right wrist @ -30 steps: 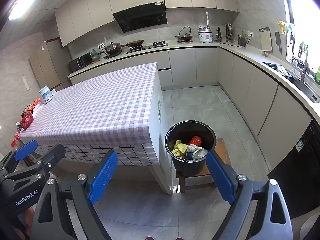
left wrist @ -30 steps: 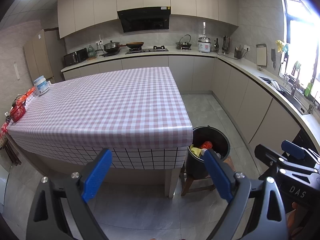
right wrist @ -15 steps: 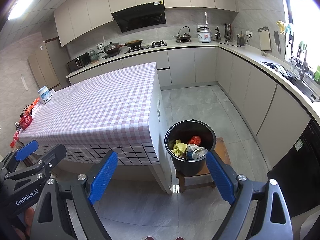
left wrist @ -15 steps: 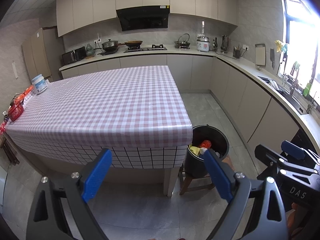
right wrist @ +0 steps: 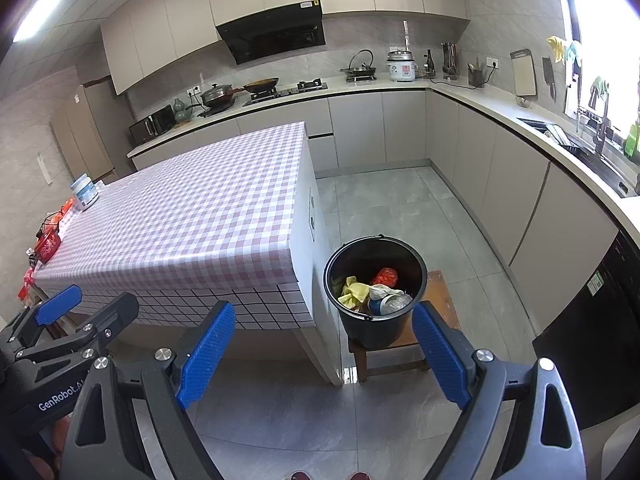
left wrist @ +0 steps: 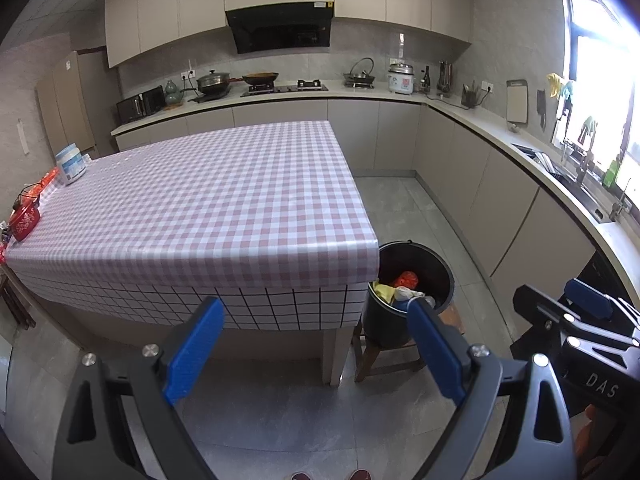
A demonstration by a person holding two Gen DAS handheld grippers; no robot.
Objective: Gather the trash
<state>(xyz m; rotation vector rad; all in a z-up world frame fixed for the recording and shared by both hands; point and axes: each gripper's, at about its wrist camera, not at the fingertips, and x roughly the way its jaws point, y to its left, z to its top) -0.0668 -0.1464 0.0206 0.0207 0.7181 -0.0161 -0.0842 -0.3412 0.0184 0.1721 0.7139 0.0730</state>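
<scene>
Left claw wide open, nothing between blue pads. Right claw likewise wide open, empty. Black bucket on low wooden stool, ahead of right claw, just inside its right pad; trash inside: yellow, red, white scraps. Checked surface ahead-left of both claws, bucket just beside its near right corner. White jar at surface's far left edge.

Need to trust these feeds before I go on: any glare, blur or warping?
Left wrist view: window blown out white at right, edges vignetted, counters bowed by fisheye. Right wrist view: same window glare, ceiling light flare top left; bucket and its trash sharp.
</scene>
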